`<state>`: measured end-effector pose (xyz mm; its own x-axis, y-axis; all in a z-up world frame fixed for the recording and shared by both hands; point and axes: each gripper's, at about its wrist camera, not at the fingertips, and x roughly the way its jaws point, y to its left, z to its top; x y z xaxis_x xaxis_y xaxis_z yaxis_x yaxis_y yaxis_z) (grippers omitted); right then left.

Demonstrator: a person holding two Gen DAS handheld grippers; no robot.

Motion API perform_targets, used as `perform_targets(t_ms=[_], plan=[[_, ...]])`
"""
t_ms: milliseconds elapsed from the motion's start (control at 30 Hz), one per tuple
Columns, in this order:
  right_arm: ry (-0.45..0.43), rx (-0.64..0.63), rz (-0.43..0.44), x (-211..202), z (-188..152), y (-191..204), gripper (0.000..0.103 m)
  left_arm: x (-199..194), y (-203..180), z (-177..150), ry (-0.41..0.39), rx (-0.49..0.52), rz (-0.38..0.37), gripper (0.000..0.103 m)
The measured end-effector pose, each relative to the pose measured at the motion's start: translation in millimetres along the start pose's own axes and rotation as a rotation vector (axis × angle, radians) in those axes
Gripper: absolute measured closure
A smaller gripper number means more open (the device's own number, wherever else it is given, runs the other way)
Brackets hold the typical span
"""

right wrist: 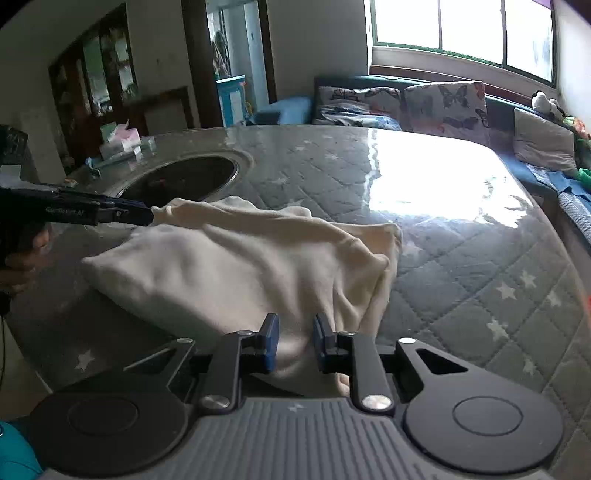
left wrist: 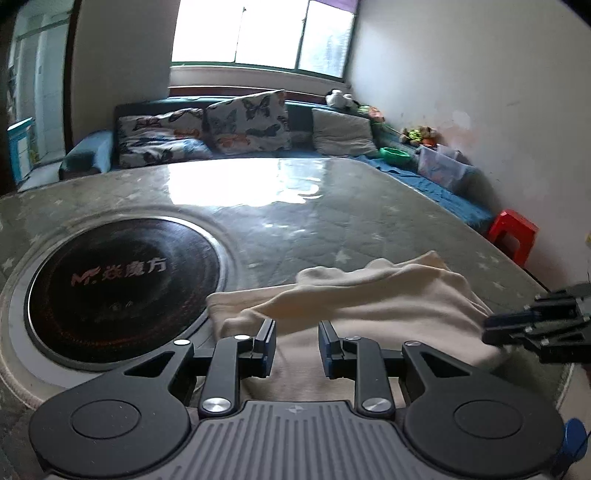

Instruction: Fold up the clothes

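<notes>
Daylight only, from the far window point(left wrist: 258, 33), blown out to white in both views. Strong glare patch on the glossy table cover point(left wrist: 240, 184), far side; in the right wrist view it burns out the quilting point(right wrist: 436, 177). Near parts dimmer; soft shadow under the cream cloth point(right wrist: 236, 266). Heavy fisheye bend, dark corners. Motion blur on the cloth and at the right edge of the left wrist view; room at left dim, murky.

Left tongs point(left wrist: 296, 345), jaws apart, above a cream garment point(left wrist: 369, 306) lying rumpled on the quilted, star-patterned bench point(left wrist: 332, 221); round black cooktop point(left wrist: 118, 288) at left; right tongs point(left wrist: 491, 328) touching the garment's edge.
</notes>
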<state>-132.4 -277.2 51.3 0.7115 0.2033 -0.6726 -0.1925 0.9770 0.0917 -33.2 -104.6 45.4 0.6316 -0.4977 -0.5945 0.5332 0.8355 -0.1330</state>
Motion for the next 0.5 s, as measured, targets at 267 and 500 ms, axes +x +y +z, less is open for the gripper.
perform_targets(t_ms=[267,500], plan=[[-0.034,-0.029,-0.013,13,41,1,0.082,29,-3,14,0.025,-0.033,-0.017,0.076],[-0.015,0.024,-0.006,55,69,0,0.083,54,-7,21,0.052,-0.031,0.0,0.076]])
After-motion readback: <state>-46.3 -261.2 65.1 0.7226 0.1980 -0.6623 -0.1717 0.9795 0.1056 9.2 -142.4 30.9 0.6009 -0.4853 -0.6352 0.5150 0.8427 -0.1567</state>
